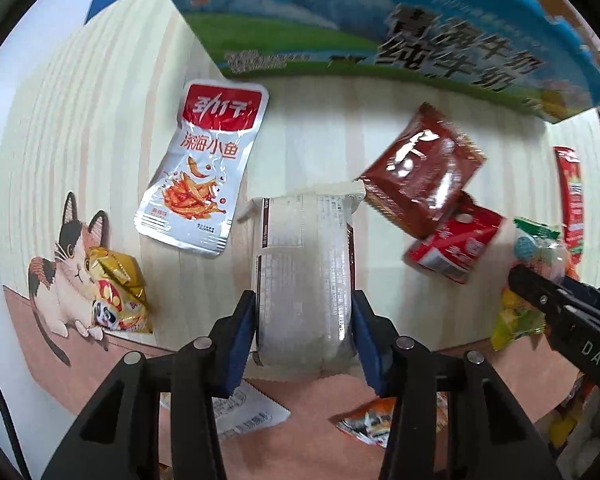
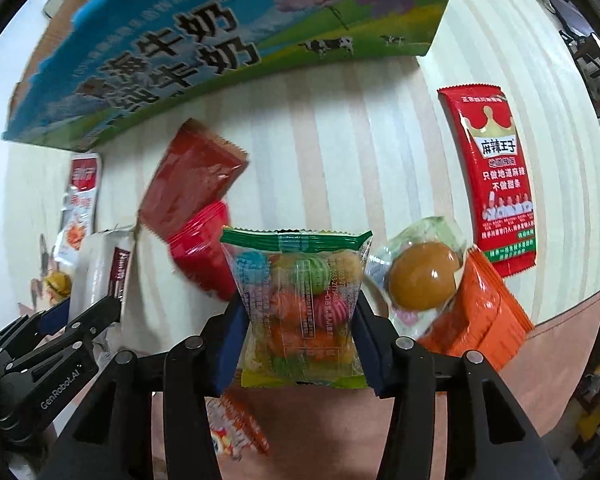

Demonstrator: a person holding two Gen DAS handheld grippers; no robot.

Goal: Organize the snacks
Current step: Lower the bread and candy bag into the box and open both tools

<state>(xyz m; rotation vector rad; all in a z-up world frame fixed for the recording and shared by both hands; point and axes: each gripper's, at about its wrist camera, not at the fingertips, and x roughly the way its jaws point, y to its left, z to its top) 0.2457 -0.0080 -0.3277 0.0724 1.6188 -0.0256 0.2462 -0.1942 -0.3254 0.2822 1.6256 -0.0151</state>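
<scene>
My left gripper (image 1: 304,320) is shut on a white snack packet (image 1: 304,272), held above the table with its printed back facing me. In the right wrist view my right gripper (image 2: 298,320) is shut on a clear bag of striped candy balls (image 2: 300,296) with a green top seal. The same white packet (image 2: 100,280) and the left gripper (image 2: 80,320) show at the left of that view. The blue milk carton box (image 1: 380,20) stands at the far side of the table, also the milk carton box (image 2: 220,32).
On the striped mat lie a silver fish snack pouch (image 1: 204,168), a dark red packet (image 1: 424,172), a bright red packet (image 1: 456,240), a gold packet (image 1: 116,292), a long red spicy strip packet (image 2: 496,184), an egg pack (image 2: 420,276) and an orange packet (image 2: 476,316).
</scene>
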